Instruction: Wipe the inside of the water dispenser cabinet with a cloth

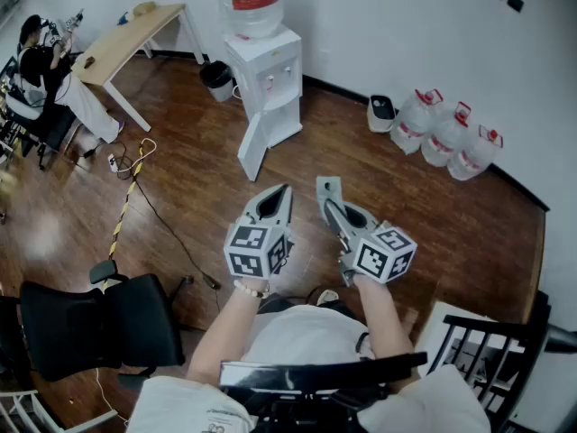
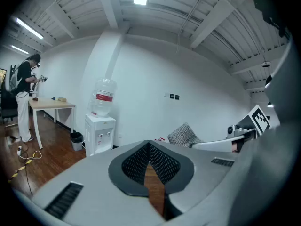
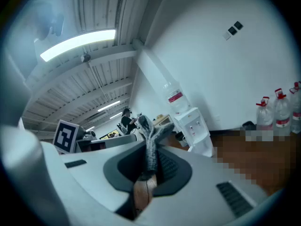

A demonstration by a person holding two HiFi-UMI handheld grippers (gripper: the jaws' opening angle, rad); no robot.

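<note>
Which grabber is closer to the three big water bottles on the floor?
Right. The right gripper, holding a cloth, is on the water bottles' side; the left gripper is beyond it, farther from them.

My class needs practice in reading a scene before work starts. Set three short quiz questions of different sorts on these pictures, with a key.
1. True or false: the cabinet door of the water dispenser stands open.
2. Which gripper holds the grey cloth? A) left gripper B) right gripper C) neither
3. Fill in: ___ spare water bottles stand on the floor by the wall.
Key: 1 true; 2 B; 3 three.
</note>
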